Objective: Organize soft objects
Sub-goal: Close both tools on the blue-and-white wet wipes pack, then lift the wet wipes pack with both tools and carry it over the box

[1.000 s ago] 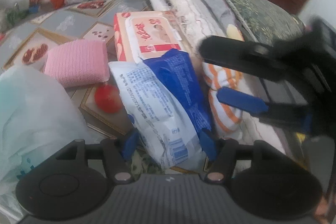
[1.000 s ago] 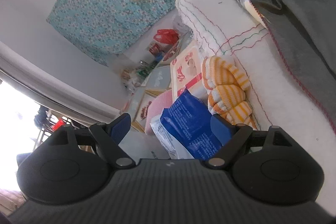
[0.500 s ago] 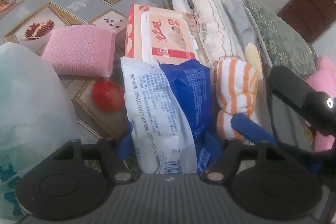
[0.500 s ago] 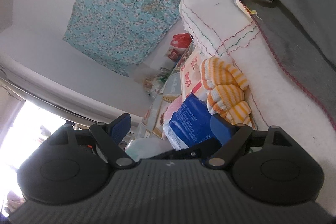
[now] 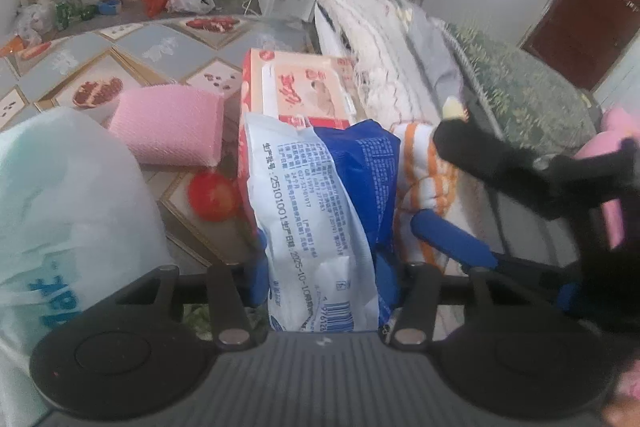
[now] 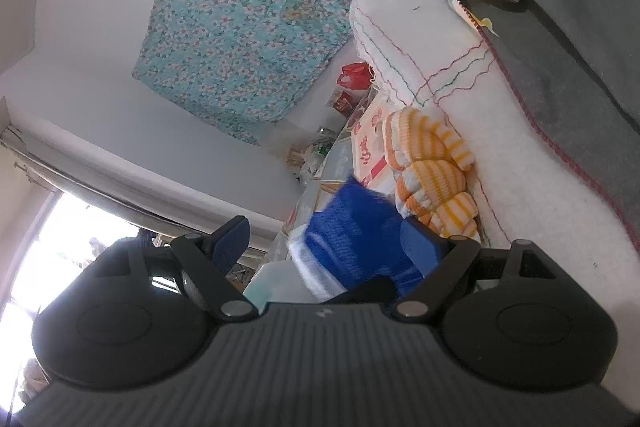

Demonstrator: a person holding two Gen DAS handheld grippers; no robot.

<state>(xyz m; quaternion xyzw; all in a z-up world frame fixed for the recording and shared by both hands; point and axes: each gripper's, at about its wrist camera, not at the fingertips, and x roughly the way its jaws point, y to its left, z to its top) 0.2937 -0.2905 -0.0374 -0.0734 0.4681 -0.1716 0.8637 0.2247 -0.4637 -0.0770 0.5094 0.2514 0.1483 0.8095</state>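
My left gripper (image 5: 320,267) is shut on a blue and white soft packet (image 5: 320,195), held upright above the patterned table (image 5: 120,67). Behind it lies a pink wet-wipes pack (image 5: 300,91). An orange and white striped cloth (image 5: 424,179) lies to its right against folded white blankets (image 5: 372,39). My right gripper (image 5: 448,187) shows at the right of the left wrist view, open, its fingers around the striped cloth. In the right wrist view the right gripper (image 6: 328,243) is open and empty, with the blue packet (image 6: 352,227) and the striped cloth (image 6: 428,171) just ahead.
A pink knitted pad (image 5: 172,123) and a red ball (image 5: 212,195) lie on the table. A pale plastic bag (image 5: 60,207) fills the left. A grey blanket (image 6: 560,47) and a green floral cushion (image 5: 532,95) lie to the right. A pink plush (image 5: 616,147) shows at the far right.
My left gripper has risen and pulled back with the packet still in it. My right gripper has moved down and in, beside the striped cloth.
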